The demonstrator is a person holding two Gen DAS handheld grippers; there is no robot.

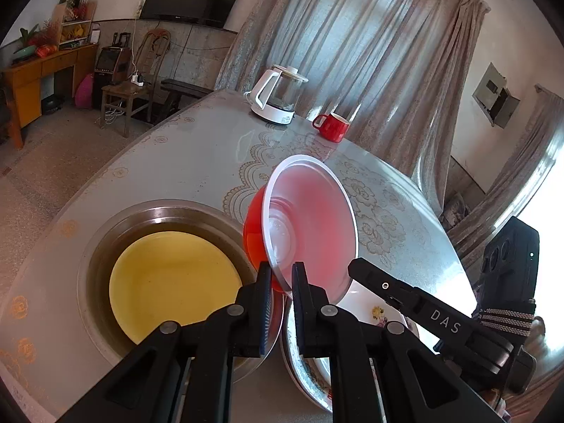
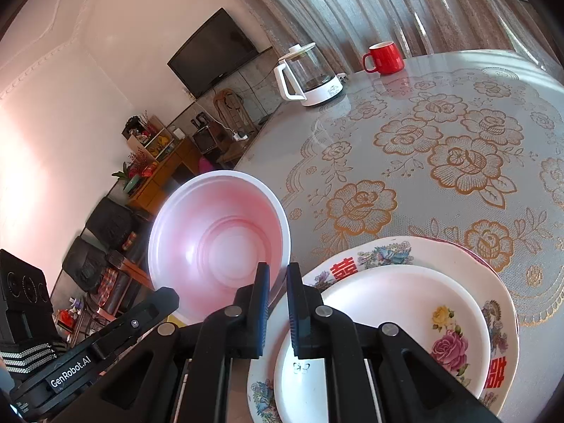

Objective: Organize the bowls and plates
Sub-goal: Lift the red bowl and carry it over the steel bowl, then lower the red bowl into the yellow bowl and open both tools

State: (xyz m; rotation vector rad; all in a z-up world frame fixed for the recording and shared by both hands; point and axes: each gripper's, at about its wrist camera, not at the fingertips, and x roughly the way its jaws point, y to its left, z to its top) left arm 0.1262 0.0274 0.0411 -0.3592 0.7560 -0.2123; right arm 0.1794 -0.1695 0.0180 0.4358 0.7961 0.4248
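A bowl (image 1: 310,218), red outside and white inside, hangs tilted above the table. My left gripper (image 1: 282,271) is shut on its near rim. In the right wrist view the same bowl (image 2: 218,243) shows its pinkish inside, and my right gripper (image 2: 277,271) is shut on its rim too. Each gripper shows in the other's view: the right gripper (image 1: 354,266) at the bowl's right edge, the left gripper (image 2: 169,296) at its lower left. Under the bowl lies a yellow plate (image 1: 172,282) in a metal basin (image 1: 102,246). A stack of flowered plates (image 2: 405,303) sits beside it.
A white-and-glass kettle (image 2: 310,74) and a red mug (image 2: 384,58) stand at the far side of the round table (image 2: 440,148), which has a lace flower cloth. The table edge curves off to the left, with the floor and furniture beyond.
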